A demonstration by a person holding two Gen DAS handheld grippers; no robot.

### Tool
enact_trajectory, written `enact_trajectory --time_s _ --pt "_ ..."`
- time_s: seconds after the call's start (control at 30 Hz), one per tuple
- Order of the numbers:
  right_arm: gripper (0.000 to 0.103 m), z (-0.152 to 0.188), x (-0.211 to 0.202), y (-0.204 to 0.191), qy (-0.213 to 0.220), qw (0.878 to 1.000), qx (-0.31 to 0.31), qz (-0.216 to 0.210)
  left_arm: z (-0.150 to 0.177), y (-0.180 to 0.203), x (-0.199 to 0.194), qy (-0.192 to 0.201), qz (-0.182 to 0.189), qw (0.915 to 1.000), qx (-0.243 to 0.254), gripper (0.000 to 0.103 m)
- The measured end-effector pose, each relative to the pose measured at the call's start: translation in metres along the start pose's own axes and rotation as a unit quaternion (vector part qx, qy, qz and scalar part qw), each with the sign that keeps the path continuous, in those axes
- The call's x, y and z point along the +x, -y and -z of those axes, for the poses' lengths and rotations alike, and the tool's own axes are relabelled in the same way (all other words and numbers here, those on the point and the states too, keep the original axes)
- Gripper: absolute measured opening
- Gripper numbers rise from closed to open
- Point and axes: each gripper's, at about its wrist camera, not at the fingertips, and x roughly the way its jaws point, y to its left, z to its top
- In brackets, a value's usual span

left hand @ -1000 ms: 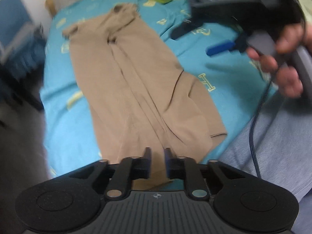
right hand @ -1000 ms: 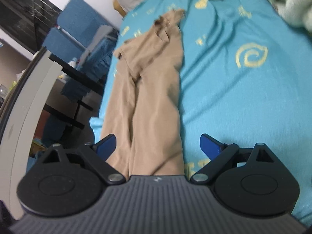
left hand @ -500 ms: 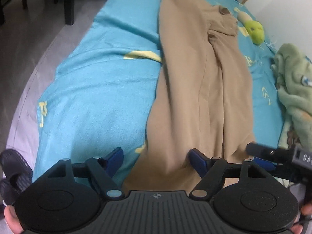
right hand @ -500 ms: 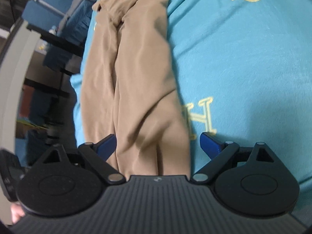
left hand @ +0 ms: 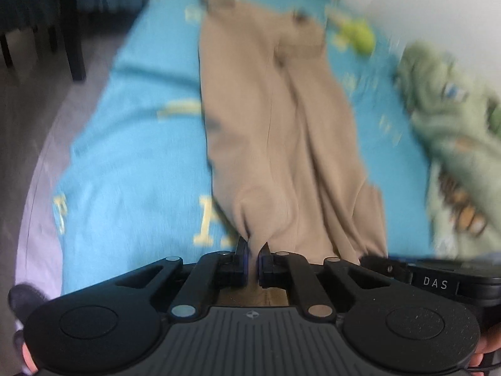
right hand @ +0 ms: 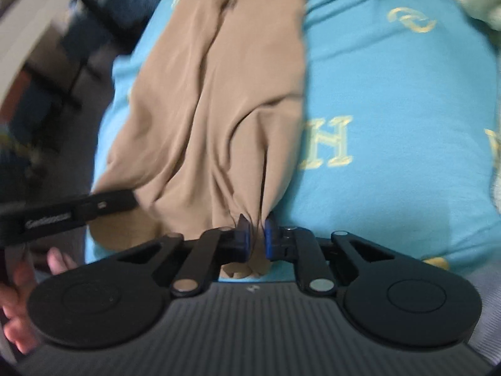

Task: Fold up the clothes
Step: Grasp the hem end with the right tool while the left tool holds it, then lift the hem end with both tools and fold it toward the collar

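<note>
both were gaping a moment ago; now left gripper [left hand: 253, 248] and right gripper [right hand: 258, 231] clench the tan trousers [left hand: 281, 144] hem at the blue bed [left hand: 137, 163] edge.

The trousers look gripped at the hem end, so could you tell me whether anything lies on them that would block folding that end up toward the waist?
Nothing visible does. Both the left gripper and right gripper are shut on the trousers, whose length lies bare on the sheet. The blanket and toy sit off to the side.

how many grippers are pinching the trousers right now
2. The left gripper is shut on the near hem of the trousers, toward their left edge; the right gripper is shut on the hem toward their right edge.
</note>
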Motion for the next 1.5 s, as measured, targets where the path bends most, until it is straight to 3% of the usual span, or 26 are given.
enact_trajectory --time_s 0.23,0.43,0.67,0.83,0.97,1.17,1.33,1.5 --pt "0.012 -0.006 -0.07 0.016 0.099 0.992 0.038 -0.067 0.007 0.033 -0.065 0.115 0.033 0.9927 -0.015 0.005" --pt "0.012 -0.006 -0.115 0.007 0.152 0.984 0.029 -0.087 0.022 0.06 -0.113 0.167 0.055 0.9843 -0.017 0.005" --pt "0.012 0.039 -0.18 0.019 0.214 0.97 0.015 -0.116 0.07 0.112 -0.188 0.224 0.074 0.9716 0.025 0.005" --pt "0.012 0.051 -0.2 0.024 0.235 0.964 0.009 -0.123 0.087 0.135 -0.21 0.248 0.075 0.9653 0.036 0.005" --pt "0.012 0.02 -0.192 0.024 0.241 0.963 0.015 -0.121 0.064 0.141 -0.196 0.252 0.061 0.9648 0.044 0.005" --pt "0.012 -0.054 -0.147 0.018 0.234 0.966 0.019 -0.105 -0.011 0.129 -0.138 0.25 0.025 0.9664 0.054 0.006" --pt "0.012 -0.112 -0.087 0.016 0.22 0.973 0.012 -0.075 -0.071 0.107 -0.067 0.235 -0.001 0.9706 0.053 0.006" --pt "0.012 -0.152 -0.019 0.018 0.195 0.979 0.012 -0.049 -0.111 0.067 0.015 0.206 -0.022 0.9773 0.043 0.007"
